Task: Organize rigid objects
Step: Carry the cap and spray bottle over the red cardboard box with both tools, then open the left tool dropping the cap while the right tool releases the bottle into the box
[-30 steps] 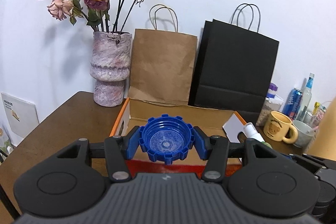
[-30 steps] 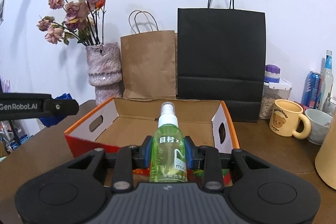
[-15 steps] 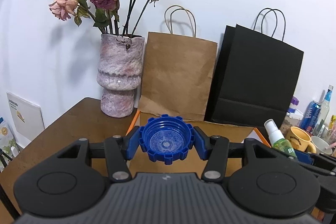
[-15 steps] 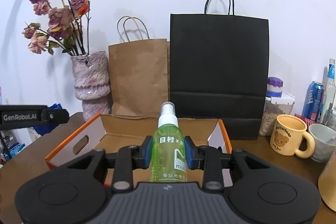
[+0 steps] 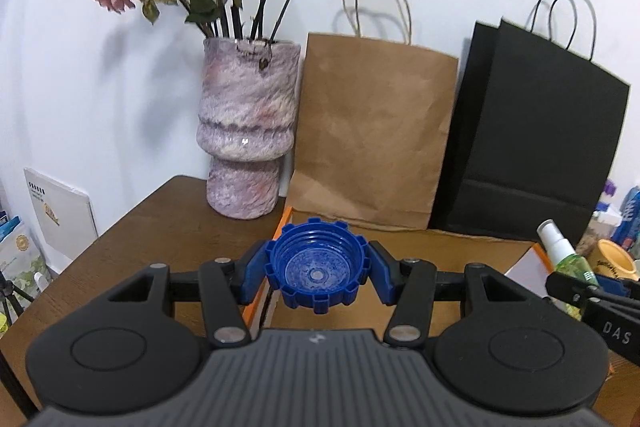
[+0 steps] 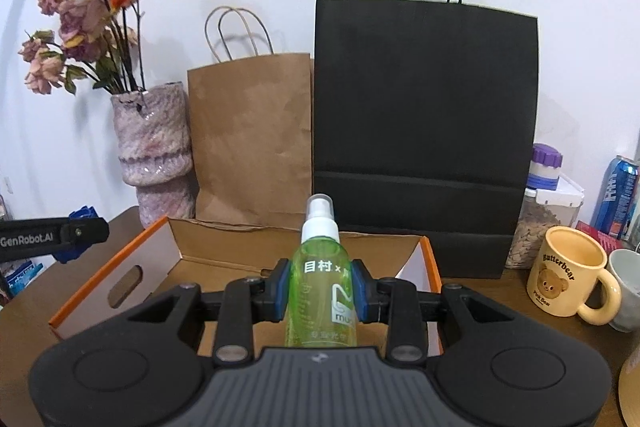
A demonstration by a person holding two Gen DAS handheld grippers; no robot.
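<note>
My left gripper is shut on a blue ribbed cap, its hollow side facing the camera, held over the left rim of an open cardboard box with orange edges. My right gripper is shut on an upright green spray bottle with a white nozzle, above the near part of the same box. The bottle and right gripper also show at the right edge of the left wrist view. The left gripper's arm reaches in at the left of the right wrist view.
Behind the box stand a pink vase of dried roses, a brown paper bag and a black paper bag against the wall. A yellow bear mug, a seed jar and a blue can crowd the right. The brown table ends at the left.
Both grippers have moved forward toward the wall, carrying the cap and the bottle over the box; the vase and bags look larger. Neither grip has changed.
</note>
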